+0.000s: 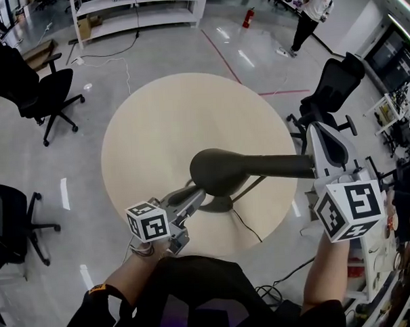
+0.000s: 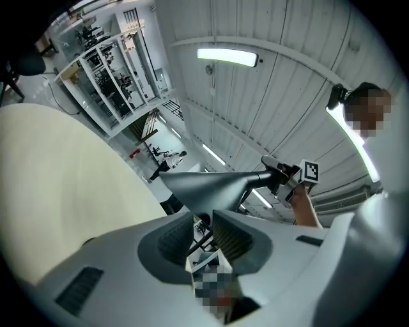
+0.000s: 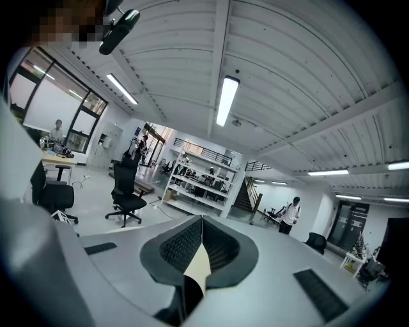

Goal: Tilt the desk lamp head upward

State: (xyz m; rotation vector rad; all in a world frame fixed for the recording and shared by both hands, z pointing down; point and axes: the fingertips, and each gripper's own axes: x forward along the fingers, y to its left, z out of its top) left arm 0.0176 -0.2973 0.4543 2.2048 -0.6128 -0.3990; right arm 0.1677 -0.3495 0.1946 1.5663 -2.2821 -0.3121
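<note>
Head view: the dark, matt desk lamp (image 1: 219, 171) stands on the near part of the round beige table (image 1: 156, 128). Its flared head points left and its neck runs right to the right gripper (image 1: 317, 131). The left gripper (image 1: 196, 196) lies beside the base; both cubes bear black-and-white square markers.

Left gripper view: the left gripper (image 2: 206, 220) has its jaws slightly apart, with the lamp head just beyond them.

Right gripper view: the right gripper (image 3: 202, 220) has its jaws pressed together at the tips.

Your right gripper (image 3: 202, 220) presents both jaws closed tip to tip, and a narrow pale wedge (image 3: 197, 268) shows in the slit below the tips. Beyond the jaws, observe a black office chair (image 3: 128, 191) at left, with a white shelving unit (image 3: 203, 182) behind it. A staircase (image 3: 246, 195) stands just beside the shelving. A person (image 3: 291, 214) stands at right. A strip light (image 3: 226, 101) runs along the ceiling overhead.
</note>
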